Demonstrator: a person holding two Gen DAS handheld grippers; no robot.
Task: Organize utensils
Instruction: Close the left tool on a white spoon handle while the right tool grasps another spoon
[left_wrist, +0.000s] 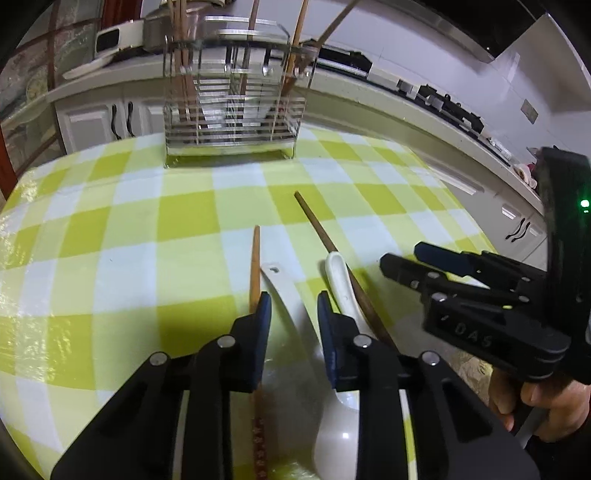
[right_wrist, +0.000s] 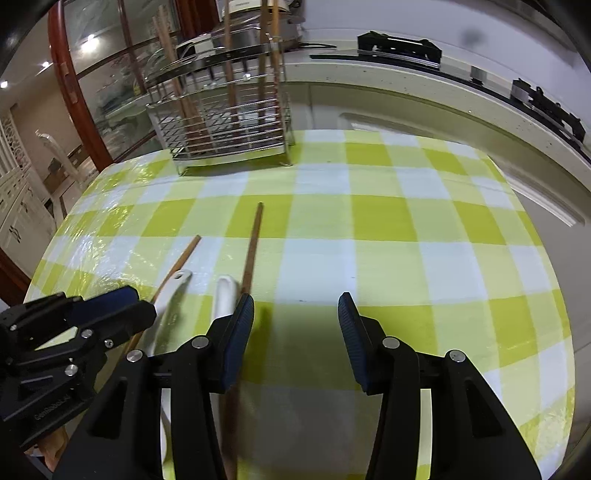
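Note:
Two white ceramic spoons and two wooden chopsticks lie on the green-checked tablecloth (left_wrist: 110, 229). My left gripper (left_wrist: 294, 314) is open, its jaws straddling the handle of one white spoon (left_wrist: 284, 291); the light chopstick (left_wrist: 255, 266) lies just left of it. The second white spoon (left_wrist: 341, 284) and the dark chopstick (left_wrist: 325, 240) lie to the right. My right gripper (right_wrist: 295, 321) is open and empty above the cloth; the dark chopstick (right_wrist: 253, 247) runs past its left finger. It also shows in the left wrist view (left_wrist: 402, 260).
A metal wire utensil rack (left_wrist: 232, 107) stands at the table's far edge and holds several upright chopsticks; it also shows in the right wrist view (right_wrist: 225, 125). Behind it run a kitchen counter (left_wrist: 369, 88) with a stove and white cabinets. A glass cabinet stands at the left.

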